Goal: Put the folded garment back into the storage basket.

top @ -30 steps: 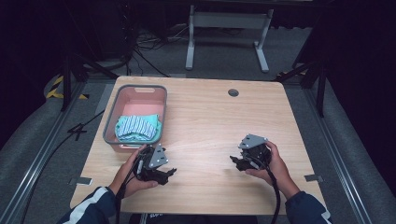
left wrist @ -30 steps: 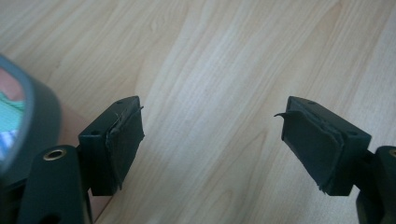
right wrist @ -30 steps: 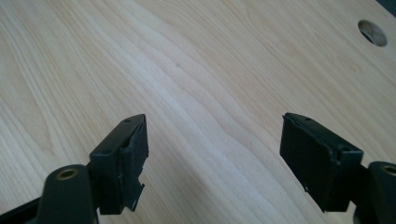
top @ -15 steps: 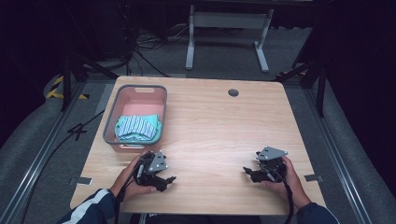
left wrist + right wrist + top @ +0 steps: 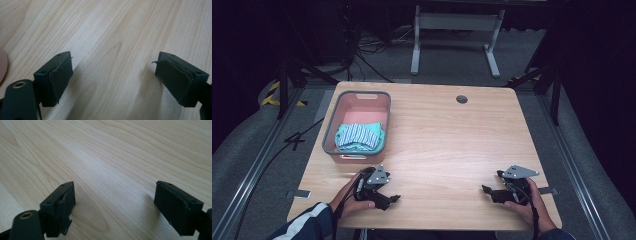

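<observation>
Both hands had drawn back toward the near edge of the tabletop (image 5: 452,145) since the earlier frame, the right one farther, out to the near right corner. At the far left, a pink basket (image 5: 332,131) with a grey rim sat on the tabletop, and a folded striped cloth (image 5: 358,135) lay inside it at its near end. Just in front of the basket, the left gripper (image 5: 393,199) rested low over the wood, well clear of the cloth; its jaws had just been opening and stood wide apart with bare wood between them. Well apart from it, at the near right, the right gripper (image 5: 486,190) pointed left, its jaws likewise just opened wide and holding nothing.
</observation>
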